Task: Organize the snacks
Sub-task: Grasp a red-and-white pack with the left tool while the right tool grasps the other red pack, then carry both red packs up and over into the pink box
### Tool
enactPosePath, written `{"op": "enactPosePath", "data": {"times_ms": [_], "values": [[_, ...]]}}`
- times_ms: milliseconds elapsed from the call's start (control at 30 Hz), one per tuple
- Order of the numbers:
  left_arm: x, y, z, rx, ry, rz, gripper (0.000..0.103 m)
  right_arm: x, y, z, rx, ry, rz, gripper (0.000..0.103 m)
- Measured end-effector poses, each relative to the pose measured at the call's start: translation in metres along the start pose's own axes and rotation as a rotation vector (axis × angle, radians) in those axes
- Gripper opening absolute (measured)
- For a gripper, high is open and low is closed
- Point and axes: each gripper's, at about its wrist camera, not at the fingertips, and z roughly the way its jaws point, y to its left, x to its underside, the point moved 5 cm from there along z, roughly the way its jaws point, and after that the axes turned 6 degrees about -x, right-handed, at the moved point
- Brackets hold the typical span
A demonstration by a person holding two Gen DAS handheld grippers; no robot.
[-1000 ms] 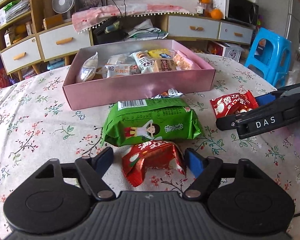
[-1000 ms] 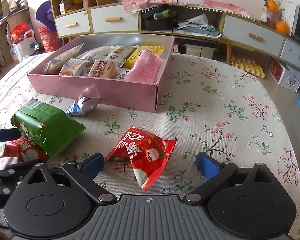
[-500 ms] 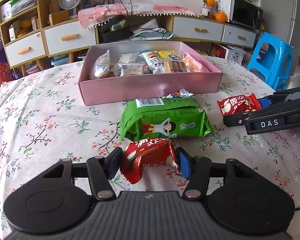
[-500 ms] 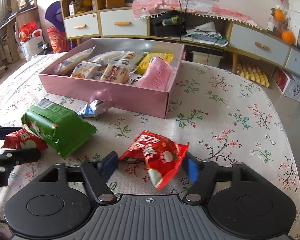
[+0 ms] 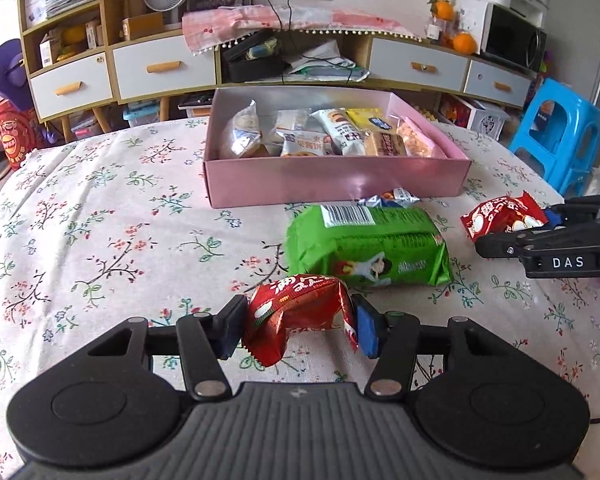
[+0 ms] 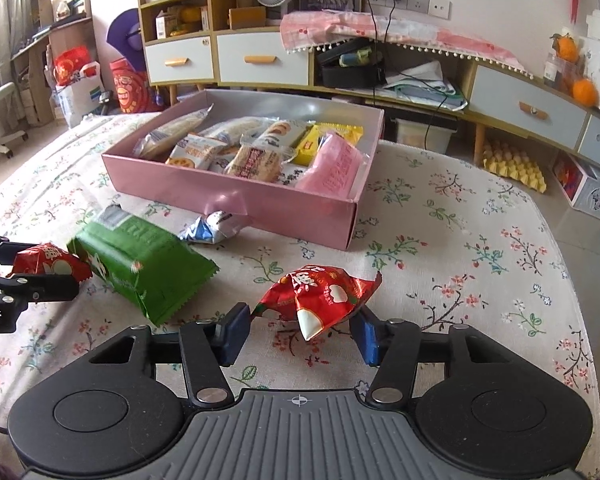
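A red snack packet [image 5: 296,312] sits squeezed between the blue pads of my left gripper [image 5: 300,328], whose jaws are still closing on it. A second red packet [image 6: 320,292] is crumpled between the pads of my right gripper [image 6: 300,332], also still closing. The left wrist view shows that right gripper [image 5: 516,230] at the right with its packet [image 5: 500,216]. A large green packet [image 5: 368,248] and a small silver-blue packet [image 5: 392,198] lie on the cloth in front of the pink box [image 5: 336,180], which holds several snacks.
The table carries a floral cloth [image 5: 100,220]. A blue plastic stool [image 5: 556,136] stands past the table's right side. Low cabinets with drawers [image 5: 160,68] line the wall behind the box. The cloth left of the box is bare.
Both grippers have gone from wide open around their red packets to squeezing them. The left gripper has risen slightly with its packet.
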Motion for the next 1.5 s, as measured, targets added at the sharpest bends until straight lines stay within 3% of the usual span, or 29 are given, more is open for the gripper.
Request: {"op": "enactPosePath", "data": {"times_ms": [733, 1133, 1500], "values": [[-0.017, 0.024, -0.014, -0.010, -0.047, -0.083, 0.051, -0.023, 0.006, -0.025, -0.033, -0.093, 0.029, 0.054], [-0.044, 0.024, -0.019, -0.011, -0.101, -0.124, 0.051, -0.053, 0.020, -0.033, -0.051, -0.152, 0.029, 0.054], [-0.082, 0.013, 0.000, 0.004, -0.159, -0.093, 0.051, -0.088, 0.015, -0.015, -0.093, -0.178, 0.128, 0.052]]}}
